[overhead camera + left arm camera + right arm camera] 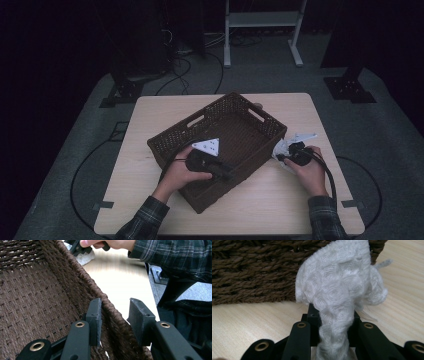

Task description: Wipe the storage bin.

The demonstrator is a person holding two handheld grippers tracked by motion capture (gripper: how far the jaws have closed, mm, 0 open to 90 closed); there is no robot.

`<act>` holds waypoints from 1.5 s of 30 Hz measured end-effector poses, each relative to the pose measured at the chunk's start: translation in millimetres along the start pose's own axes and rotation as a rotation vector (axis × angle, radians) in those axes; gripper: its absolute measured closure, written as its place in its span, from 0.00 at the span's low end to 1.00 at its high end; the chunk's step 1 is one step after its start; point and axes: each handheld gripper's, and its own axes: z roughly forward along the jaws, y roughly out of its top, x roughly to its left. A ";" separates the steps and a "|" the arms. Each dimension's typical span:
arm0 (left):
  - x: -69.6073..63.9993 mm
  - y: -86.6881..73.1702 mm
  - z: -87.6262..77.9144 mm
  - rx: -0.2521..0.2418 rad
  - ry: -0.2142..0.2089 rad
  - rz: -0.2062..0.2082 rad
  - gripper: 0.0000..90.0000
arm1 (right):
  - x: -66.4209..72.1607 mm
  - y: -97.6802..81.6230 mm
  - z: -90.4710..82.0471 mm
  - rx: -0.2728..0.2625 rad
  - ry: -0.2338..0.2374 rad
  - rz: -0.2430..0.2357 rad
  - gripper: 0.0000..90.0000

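A brown woven basket (175, 135) stands slantwise in the middle of the wooden table. My left gripper (227, 172) reaches over its near right wall. In the left gripper view that wall (82, 282) runs between the jaws of my left gripper (115, 315), which is shut on it, one pad inside and one outside. My right gripper (282, 155) lies just off the basket's right corner, shut on a white knitted cloth (283, 146). In the right gripper view the cloth (339, 282) bulges up out of the gripper (334, 317), close in front of the basket's outer weave (249, 272).
Bare tabletop (150, 200) lies to the left of the basket and along the near edge. On the floor behind the table stand a white metal frame (262, 20), black stand bases (350, 90) and loose cables (180, 70).
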 end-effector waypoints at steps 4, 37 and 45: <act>-0.1 0.0 -0.1 0.000 0.001 -0.001 0.69 | 3.4 -0.8 -1.1 0.009 -0.010 -0.008 0.80; -0.3 0.2 0.0 0.005 0.002 -0.001 0.69 | 28.4 25.6 -55.1 -0.175 -0.002 -0.089 0.81; -0.3 0.2 0.1 0.005 0.002 0.001 0.69 | 27.5 20.3 -37.1 -0.121 0.004 -0.082 0.80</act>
